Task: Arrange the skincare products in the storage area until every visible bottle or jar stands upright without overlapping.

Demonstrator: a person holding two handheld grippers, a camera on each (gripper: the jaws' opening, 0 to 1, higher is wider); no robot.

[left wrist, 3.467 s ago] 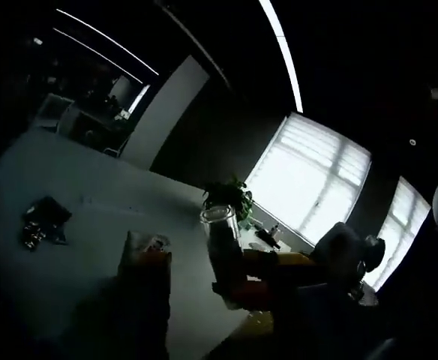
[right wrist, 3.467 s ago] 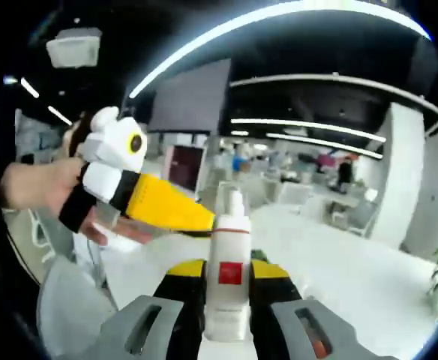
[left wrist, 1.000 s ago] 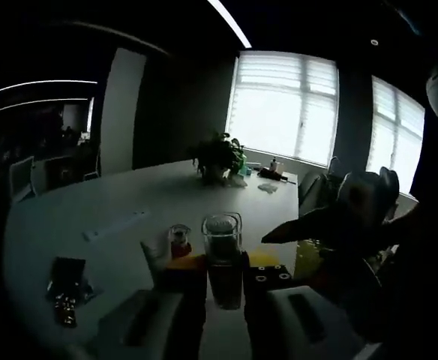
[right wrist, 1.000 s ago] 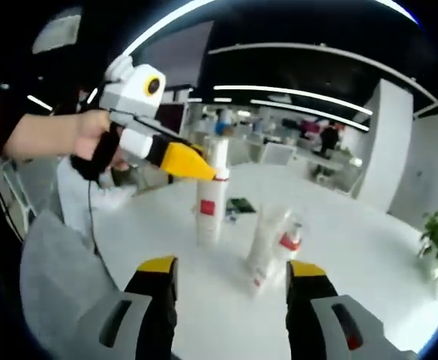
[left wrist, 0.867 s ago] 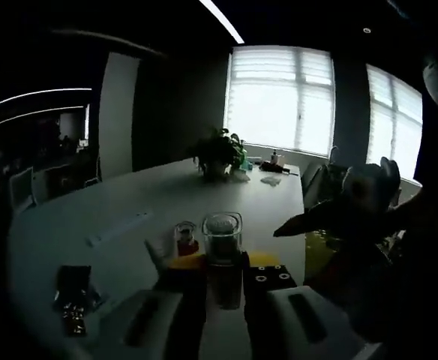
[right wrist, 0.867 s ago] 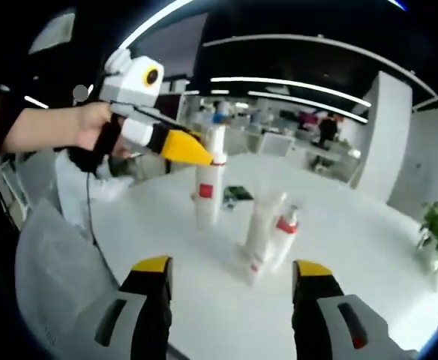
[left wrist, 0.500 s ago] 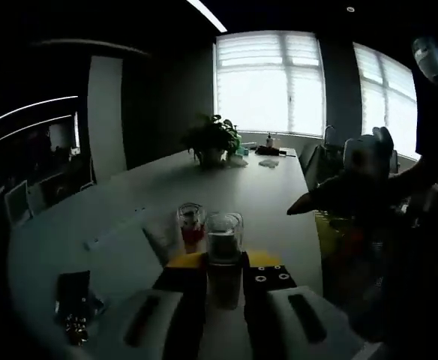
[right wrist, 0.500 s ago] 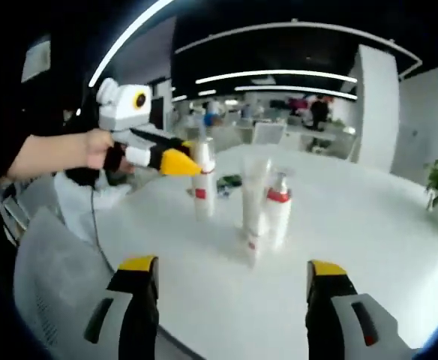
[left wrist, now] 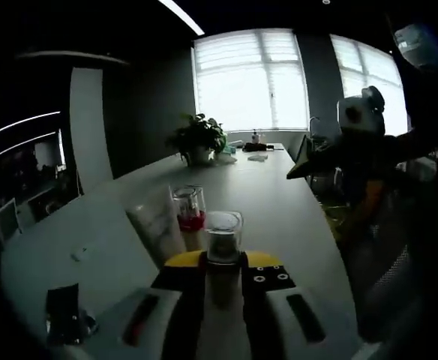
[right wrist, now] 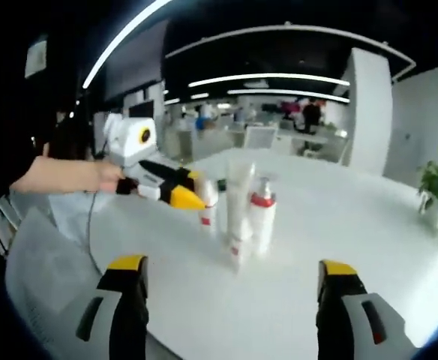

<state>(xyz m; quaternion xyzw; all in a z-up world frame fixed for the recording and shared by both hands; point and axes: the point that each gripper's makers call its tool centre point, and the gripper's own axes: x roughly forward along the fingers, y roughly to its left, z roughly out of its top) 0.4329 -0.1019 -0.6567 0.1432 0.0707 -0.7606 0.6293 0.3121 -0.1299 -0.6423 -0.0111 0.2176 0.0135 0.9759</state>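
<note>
My left claw, low in the centre of the left gripper view, is clenched on a bottle with a clear, glassy cylindrical cap; its yellow-tipped black jaws press against the bottle's sides on the pale, smooth tabletop. Just beyond it, a little left of centre, stands a red-collared pump bottle with a transparent cap, and touching its left side leans a flat, matte white tube. A dark flat packet lies at lower left of that frame, and a leafy potted plant sits far back before the bright window. In the right gripper view my right claw is released, its two yellow-capped jaws standing wide apart at the bottom corners with nothing between them. At the frame's centre there, the tall white tube and the red-collared bottle stand close together, a small white item at their foot too blurred to name. My left claw reaches in from the left there, its yellow tip against a white bottle with a red label.
</note>
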